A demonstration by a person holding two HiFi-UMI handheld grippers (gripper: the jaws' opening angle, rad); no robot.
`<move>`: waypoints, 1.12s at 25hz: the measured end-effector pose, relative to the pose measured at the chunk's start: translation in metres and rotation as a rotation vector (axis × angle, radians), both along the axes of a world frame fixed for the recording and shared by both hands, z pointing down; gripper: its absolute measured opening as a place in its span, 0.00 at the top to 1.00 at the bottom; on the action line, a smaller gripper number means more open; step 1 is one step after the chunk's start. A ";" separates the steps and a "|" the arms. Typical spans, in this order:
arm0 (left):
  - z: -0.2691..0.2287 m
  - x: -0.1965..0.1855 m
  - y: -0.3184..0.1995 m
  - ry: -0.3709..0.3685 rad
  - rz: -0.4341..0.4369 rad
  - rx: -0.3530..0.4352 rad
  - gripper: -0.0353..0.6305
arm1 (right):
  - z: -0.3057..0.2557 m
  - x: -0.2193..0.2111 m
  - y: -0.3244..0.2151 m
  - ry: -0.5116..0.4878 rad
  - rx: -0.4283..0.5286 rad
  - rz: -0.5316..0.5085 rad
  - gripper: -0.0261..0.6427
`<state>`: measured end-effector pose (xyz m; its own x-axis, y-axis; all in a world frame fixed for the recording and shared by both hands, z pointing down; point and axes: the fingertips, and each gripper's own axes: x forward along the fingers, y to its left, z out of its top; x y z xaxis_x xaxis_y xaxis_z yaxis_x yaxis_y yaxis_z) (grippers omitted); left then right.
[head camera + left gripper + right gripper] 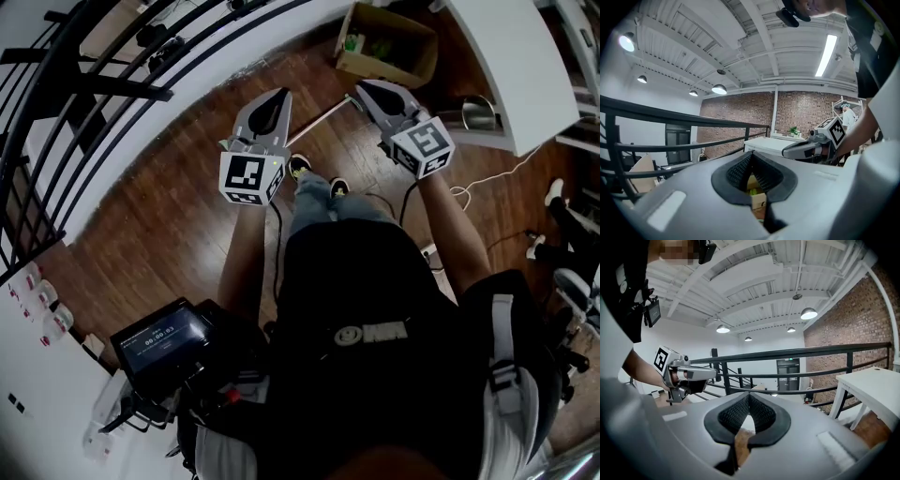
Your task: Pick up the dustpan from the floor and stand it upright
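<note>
Head view: wood floor (173,225), blk railing (112,86)

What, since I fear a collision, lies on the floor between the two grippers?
In the head view, a thin pale rod lies slanted on the wooden floor between the left gripper and the right gripper, with the person's shoes just nearer.

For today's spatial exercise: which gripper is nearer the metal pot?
Right. In the head view the right gripper is just left of the metal pot; the left gripper is farther left.
</note>
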<state>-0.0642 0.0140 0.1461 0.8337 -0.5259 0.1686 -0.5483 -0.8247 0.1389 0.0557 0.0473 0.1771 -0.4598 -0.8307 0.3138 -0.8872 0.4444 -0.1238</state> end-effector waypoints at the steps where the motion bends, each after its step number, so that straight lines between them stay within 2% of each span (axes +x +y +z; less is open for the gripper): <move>1: 0.010 0.000 -0.011 -0.010 0.010 -0.012 0.92 | 0.006 0.000 -0.010 0.006 -0.009 0.002 0.95; 7: 0.026 0.030 -0.004 -0.133 0.134 0.010 0.92 | -0.022 0.020 -0.003 0.001 0.013 0.042 0.95; 10: 0.071 0.064 -0.025 -0.197 0.213 -0.024 0.92 | 0.000 0.043 -0.022 -0.022 0.015 0.069 0.95; 12: 0.123 0.087 -0.036 -0.219 0.254 -0.087 0.92 | 0.038 0.059 -0.037 -0.059 0.013 0.086 0.95; 14: 0.173 0.105 -0.041 -0.210 0.270 -0.139 0.92 | 0.086 0.073 -0.045 -0.102 0.009 0.095 0.95; 17: 0.247 0.139 -0.060 -0.154 0.251 -0.148 0.92 | 0.172 0.103 -0.073 -0.106 0.029 0.105 0.95; 20: 0.335 0.154 -0.066 -0.131 0.226 -0.165 0.92 | 0.262 0.118 -0.087 -0.103 -0.002 0.113 0.95; 24: 0.457 0.167 -0.057 -0.173 0.253 -0.200 0.92 | 0.361 0.130 -0.081 -0.137 -0.055 0.133 0.95; 28: 0.564 0.177 -0.038 -0.250 0.351 -0.211 0.93 | 0.441 0.145 -0.071 -0.146 -0.107 0.142 0.95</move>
<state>0.1132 -0.0238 0.7100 0.8750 -0.1522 0.4597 -0.2794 -0.9340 0.2226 0.2008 -0.0236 0.6181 -0.3874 -0.8560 0.3424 -0.9092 0.2933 -0.2954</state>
